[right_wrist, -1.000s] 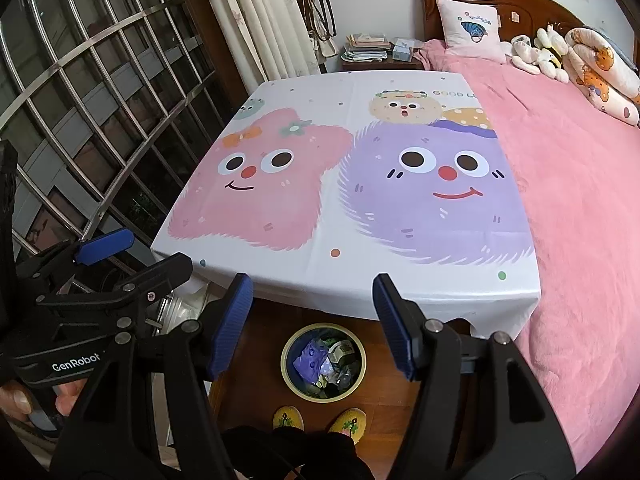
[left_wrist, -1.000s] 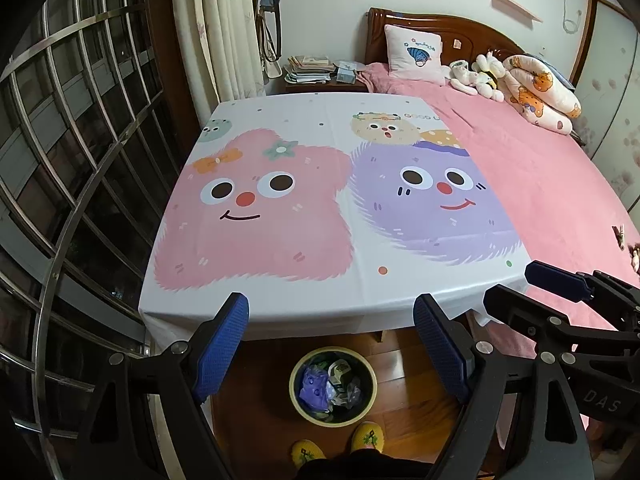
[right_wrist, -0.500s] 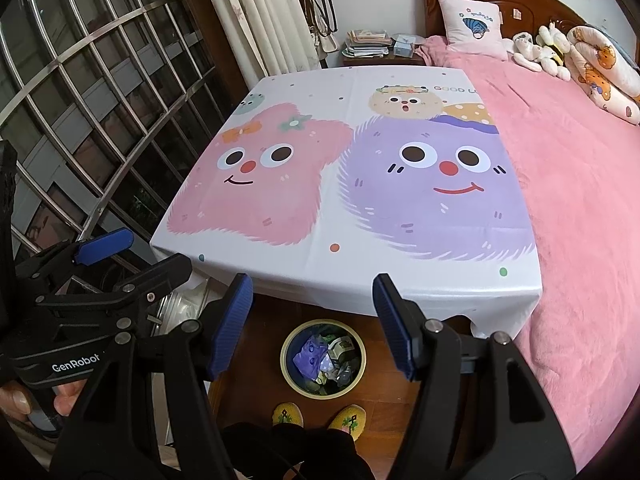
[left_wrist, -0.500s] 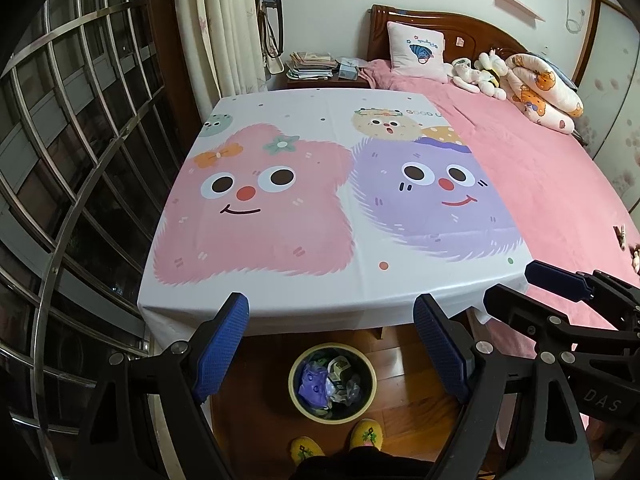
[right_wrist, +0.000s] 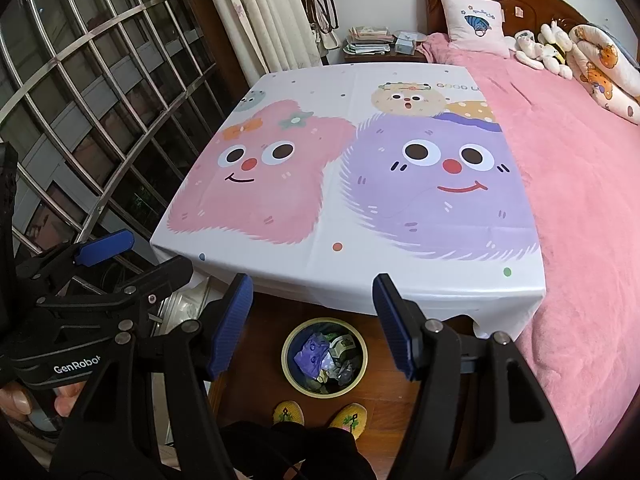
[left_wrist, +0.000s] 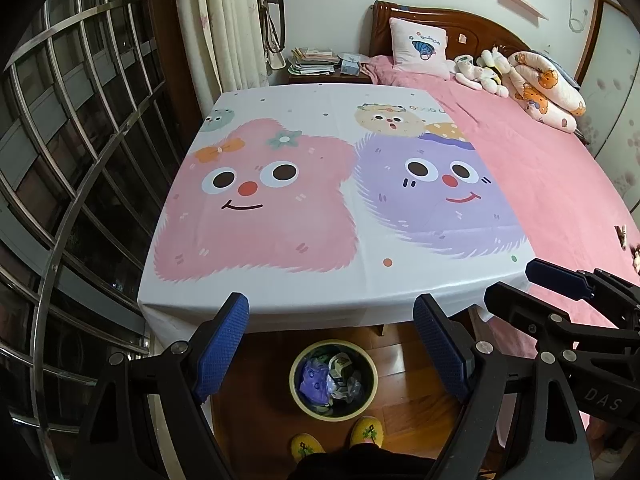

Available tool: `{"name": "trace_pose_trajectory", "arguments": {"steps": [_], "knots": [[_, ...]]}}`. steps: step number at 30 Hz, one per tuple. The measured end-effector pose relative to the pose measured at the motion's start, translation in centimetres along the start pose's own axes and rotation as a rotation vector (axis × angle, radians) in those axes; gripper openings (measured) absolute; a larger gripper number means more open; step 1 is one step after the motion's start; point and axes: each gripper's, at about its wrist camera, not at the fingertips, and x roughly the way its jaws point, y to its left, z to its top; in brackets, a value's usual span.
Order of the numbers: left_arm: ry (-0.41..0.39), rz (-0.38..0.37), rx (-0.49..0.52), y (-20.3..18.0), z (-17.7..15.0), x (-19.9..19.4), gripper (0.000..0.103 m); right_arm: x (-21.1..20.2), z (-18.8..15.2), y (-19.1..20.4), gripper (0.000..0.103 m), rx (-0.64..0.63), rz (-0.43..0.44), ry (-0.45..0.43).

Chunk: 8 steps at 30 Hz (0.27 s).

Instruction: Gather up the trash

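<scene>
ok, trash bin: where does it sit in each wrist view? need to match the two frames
Left wrist: trash bin at bottom centre, on the wood floor between the open left tool fingers, below the table's near edge.
Right wrist: trash bin at bottom centre, between the open right tool fingers, slightly left of middle.
Shared landmark: the yellow slippers right under the bin in both views.
</scene>
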Motion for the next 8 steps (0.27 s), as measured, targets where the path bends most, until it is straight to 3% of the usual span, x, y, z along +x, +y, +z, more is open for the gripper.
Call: {"name": "trace_pose_trajectory", "arguments": {"steps": [8], "knots": [[0.002, 0.001, 0.000, 0.00, 0.01, 0.06, 0.086, 0.00, 0.12, -0.10, 0.060, -0.002, 0.001, 0.002]]}}
